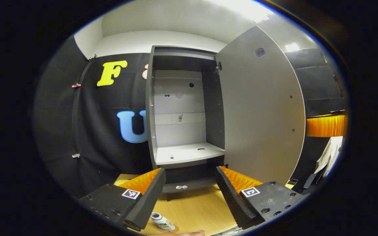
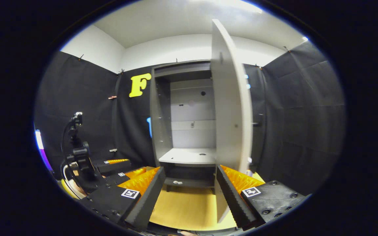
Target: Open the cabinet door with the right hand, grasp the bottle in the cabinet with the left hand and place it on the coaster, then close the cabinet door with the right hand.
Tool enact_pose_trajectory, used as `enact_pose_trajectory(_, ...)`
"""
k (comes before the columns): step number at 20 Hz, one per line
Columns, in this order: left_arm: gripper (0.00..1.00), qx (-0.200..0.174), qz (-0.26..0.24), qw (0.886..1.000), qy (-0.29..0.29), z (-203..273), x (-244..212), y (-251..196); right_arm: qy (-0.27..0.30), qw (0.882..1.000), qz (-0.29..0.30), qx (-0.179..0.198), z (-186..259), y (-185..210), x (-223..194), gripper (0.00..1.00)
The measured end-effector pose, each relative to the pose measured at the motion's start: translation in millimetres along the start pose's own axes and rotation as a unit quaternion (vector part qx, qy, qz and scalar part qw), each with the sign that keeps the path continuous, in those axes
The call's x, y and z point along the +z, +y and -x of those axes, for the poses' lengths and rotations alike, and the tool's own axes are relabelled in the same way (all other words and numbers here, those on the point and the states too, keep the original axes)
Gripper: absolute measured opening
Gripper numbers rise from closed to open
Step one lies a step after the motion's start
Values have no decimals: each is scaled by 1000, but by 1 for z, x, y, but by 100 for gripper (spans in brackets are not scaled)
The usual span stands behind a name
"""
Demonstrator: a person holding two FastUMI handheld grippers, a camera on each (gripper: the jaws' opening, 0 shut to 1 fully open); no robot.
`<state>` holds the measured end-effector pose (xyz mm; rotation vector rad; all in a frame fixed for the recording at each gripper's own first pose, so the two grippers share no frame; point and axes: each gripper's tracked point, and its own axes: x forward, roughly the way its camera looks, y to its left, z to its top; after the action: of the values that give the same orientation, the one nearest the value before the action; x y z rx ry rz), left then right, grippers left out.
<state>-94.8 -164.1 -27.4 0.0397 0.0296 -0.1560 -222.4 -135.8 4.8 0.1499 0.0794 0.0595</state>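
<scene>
Cabinet [image 1: 182, 108]: I see it standing at the far edge of the wooden tabletop [image 1: 192, 209], against the black booth wall, its pale shelf bare in both views.
Cabinet door [image 1: 261, 108]: swung wide on its right-hand hinges; in the right gripper view I see it edge-on, its lower corner reaching down between my right fingers.
Left gripper [image 1: 190, 196]: I hold it low over the tabletop, facing the open cabinet, its fingers spread wide with nothing between them.
Right gripper [image 2: 189, 196]: also spread apart and gripping nothing, aimed at the cabinet from slightly further right; the door's lower edge sits just beside its right finger, though I cannot tell whether they touch.
Bottle [image 1: 162, 222]: out of the cabinet, at the near edge of the tabletop just beside my left gripper's left finger; it looks tilted, perhaps lying down, but the fisheye rim makes that hard to judge.
Other gripper: in the right gripper view I see the left gripper's body at lower left, near a black stand [image 2: 77, 147] by the tabletop's left edge.
</scene>
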Motion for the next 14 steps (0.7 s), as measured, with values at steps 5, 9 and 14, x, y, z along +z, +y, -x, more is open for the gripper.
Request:
enact_pose_trajectory(5, 100, -53, 36, 998, 9, -14, 8, -41, -18, 998, 7, -61, 38, -55, 9, 94)
enact_pose_trajectory(9, 96, -62, 31, 998, -12, -17, 27, -65, -34, 993, 7, -110, 38, -119, 18, 100)
enact_pose_trajectory(14, 96, -46, 19, 999, -3, -3, 24, -85, -41, 996, 1, -81, 6, -145, 23, 98)
